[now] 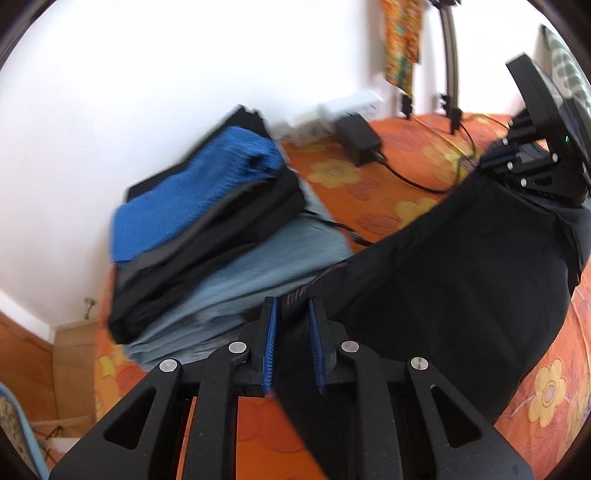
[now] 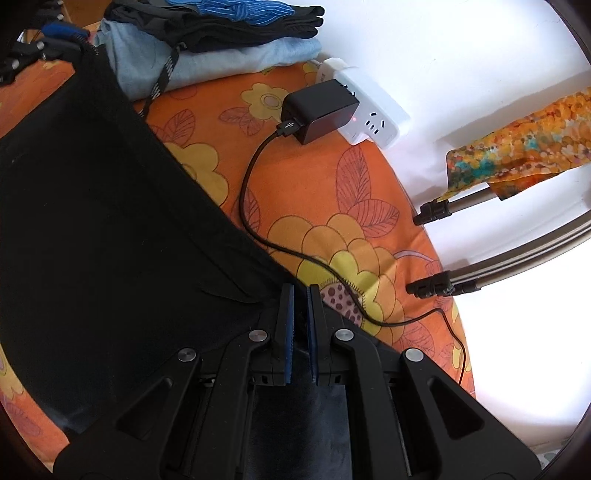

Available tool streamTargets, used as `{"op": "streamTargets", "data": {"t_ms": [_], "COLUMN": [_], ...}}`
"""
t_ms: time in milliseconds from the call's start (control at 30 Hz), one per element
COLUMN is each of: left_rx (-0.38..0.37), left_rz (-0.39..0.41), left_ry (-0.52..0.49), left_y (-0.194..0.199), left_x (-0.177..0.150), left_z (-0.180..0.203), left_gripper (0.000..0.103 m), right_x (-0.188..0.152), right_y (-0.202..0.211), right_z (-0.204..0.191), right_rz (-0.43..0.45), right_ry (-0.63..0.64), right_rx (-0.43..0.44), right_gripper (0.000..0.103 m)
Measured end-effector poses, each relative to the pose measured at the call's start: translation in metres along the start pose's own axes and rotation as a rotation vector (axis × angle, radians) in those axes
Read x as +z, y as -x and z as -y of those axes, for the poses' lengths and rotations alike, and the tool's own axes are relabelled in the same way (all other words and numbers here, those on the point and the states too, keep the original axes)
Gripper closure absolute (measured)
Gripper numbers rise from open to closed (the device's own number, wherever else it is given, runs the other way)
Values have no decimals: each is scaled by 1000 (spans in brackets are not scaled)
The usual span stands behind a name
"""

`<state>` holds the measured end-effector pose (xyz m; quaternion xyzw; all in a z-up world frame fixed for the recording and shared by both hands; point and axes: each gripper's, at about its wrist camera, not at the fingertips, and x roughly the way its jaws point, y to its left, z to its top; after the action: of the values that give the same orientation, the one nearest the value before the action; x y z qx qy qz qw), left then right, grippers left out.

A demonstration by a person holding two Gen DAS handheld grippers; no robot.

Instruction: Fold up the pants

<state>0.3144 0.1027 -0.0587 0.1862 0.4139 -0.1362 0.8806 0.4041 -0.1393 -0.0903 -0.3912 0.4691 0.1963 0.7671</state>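
Black pants (image 1: pixel 443 277) (image 2: pixel 92 221) lie spread over an orange flowered bed sheet (image 2: pixel 314 192), stretched between my two grippers. In the left wrist view my left gripper (image 1: pixel 291 301) has its blue pads a little apart; a patterned edge of the pants runs loosely between them. My right gripper (image 2: pixel 300 286) is shut on the other black edge, with dark cloth pinched between its pads. The right gripper (image 1: pixel 532 166) also shows at the far end of the pants, and the left gripper (image 2: pixel 55 37) shows in the top left corner of the right wrist view.
A stack of folded clothes (image 1: pixel 207 221) (image 2: pixel 221 33), blue, black and pale blue, sits by the white wall. A white power strip (image 2: pixel 373 110) with a black charger (image 2: pixel 317 110) and its cable (image 2: pixel 247 206) lies on the sheet. Tripod legs (image 2: pixel 461 284) stand at the right.
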Motion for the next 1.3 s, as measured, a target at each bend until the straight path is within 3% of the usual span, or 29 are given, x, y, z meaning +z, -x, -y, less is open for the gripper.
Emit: {"op": "streamTargets", "data": {"t_ms": [167,300,433,500,567,633,700,767,900,1000,1167,1300], "left_rx": [40,16,-29,-52,-99,-133,-155,-169,-202,-216,-185,-162], "left_rz": [17,-1,-27,-34,-36,-32,-16,-1,21,22,-32,-105], "left_ry": [26,1,-20,3,34,43,26,14,9,-12,-67,-46], "left_y": [24,35,41,43,46,49,54,57,57,51,29,10], "left_x": [-8,-21,-40,-48,-54,-56,-56,-55,-46,-39,-34,-43], "left_z": [-21,-17,-5,-1,4,13,26,39,62,80,101,97], "left_gripper": [84,83,71,69,69,67,67,67,67,67,67,67], "right_x": [9,18,13,9,1,-11,-28,-53,-124,-190,-300,-360], "right_y": [1,8,27,42,61,81,97,114,144,153,147,130], "right_z": [-1,-8,-24,-32,-39,-39,-31,-16,15,43,94,128], "right_rz": [36,63,104,128,157,196,209,220,226,182,72,17], "right_ry": [9,26,53,41,33,-4,-76,-174,-343,-476,-706,-834], "right_rx": [-17,-5,-17,17,42,60,78,112,92,63,7,-11], "right_gripper": [98,99,98,93,63,48,48,48,45,45,45,45]}}
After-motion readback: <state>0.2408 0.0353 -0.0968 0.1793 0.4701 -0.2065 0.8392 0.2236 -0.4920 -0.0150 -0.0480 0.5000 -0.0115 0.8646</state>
